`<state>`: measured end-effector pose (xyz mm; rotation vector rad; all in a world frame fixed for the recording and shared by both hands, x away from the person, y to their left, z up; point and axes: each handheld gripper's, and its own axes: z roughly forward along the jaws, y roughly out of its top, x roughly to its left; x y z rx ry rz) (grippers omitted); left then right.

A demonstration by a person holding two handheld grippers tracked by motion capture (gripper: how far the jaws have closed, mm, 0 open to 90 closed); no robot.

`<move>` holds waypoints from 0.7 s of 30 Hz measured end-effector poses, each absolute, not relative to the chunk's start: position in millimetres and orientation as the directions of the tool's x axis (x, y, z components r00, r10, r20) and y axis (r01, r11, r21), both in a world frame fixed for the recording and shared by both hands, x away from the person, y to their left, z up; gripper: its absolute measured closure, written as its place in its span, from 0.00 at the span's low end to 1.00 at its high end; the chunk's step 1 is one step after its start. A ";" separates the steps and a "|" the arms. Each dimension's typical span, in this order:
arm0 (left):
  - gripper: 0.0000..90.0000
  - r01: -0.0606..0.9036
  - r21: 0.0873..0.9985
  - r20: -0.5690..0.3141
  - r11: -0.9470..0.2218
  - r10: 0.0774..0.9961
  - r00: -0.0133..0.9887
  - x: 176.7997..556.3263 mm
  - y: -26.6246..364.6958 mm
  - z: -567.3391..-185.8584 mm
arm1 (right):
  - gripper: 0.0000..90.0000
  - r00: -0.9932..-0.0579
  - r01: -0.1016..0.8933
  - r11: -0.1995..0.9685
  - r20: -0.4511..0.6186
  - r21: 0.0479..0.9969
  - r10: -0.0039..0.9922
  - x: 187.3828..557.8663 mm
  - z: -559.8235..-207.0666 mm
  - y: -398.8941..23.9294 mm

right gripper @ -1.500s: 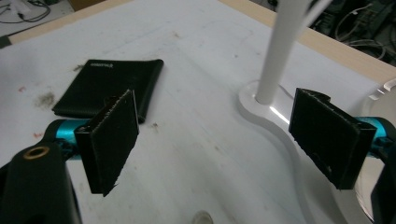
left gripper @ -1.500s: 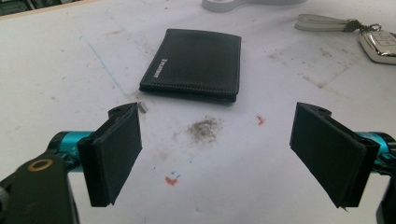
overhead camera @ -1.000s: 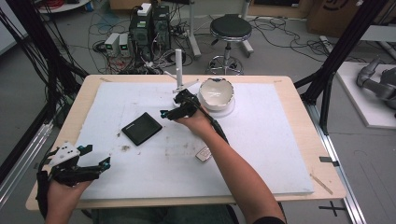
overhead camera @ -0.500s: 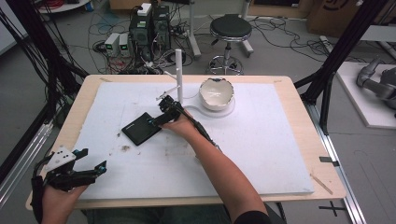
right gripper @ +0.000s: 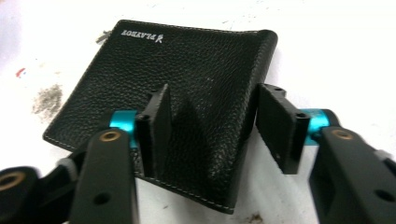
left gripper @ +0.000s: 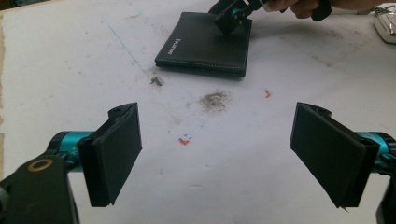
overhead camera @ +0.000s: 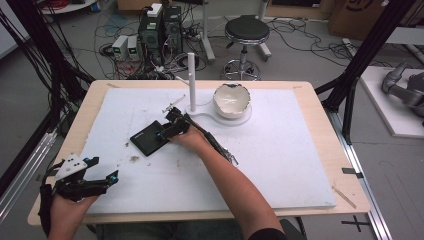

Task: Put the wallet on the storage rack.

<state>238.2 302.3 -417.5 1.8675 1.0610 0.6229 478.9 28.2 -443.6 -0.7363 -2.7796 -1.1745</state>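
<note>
From above, the right gripper (overhead camera: 167, 129) bears down on a black leather wallet (overhead camera: 148, 139) lying flat on the white table (overhead camera: 280, 150); the left gripper (overhead camera: 102, 176) hovers well apart. Its own camera shows jaws spread wide, empty, the wallet far ahead. The right gripper's jaws, just closing, straddle the wallet's nearest corner, one pad (right gripper: 159, 122) on the leather.

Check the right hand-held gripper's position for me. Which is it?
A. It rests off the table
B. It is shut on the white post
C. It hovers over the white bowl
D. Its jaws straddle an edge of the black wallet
D: the right hand-held gripper has one jaw on the black wallet's leather and the other just past its edge.
</note>
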 end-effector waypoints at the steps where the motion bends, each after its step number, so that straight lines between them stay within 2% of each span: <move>1: 0.18 0.421 0.871 0.003 -0.252 0.860 0.510 238.5 301.7 -417.6 | 0.58 -0.884 0.446 0.598 0.225 0.666 0.409 479.7 -444.1 27.1; 3: 0.18 0.421 0.871 0.003 -0.255 0.858 0.514 239.1 300.5 -417.6 | 0.67 -0.877 0.464 0.585 0.249 0.665 0.411 480.6 -444.7 25.2; 4: 0.18 0.421 0.871 0.003 -0.255 0.858 0.514 239.1 300.5 -417.6 | 0.67 -0.877 0.464 0.585 0.249 0.665 0.411 480.6 -444.7 25.2; 6: 0.18 0.422 0.868 0.005 -0.260 0.856 0.517 239.7 300.0 -418.0 | 0.81 -0.875 0.464 0.578 0.248 0.671 0.415 481.9 -442.7 22.2; 9: 0.18 0.422 0.868 0.006 -0.260 0.857 0.516 239.5 300.1 -418.0 | 0.87 -0.876 0.462 0.576 0.243 0.674 0.418 482.2 -441.3 21.5; 21: 0.18 0.427 0.866 0.002 -0.261 0.855 0.519 240.3 300.8 -419.6 | 0.92 -0.879 0.446 0.550 0.230 0.706 0.417 477.2 -427.2 18.2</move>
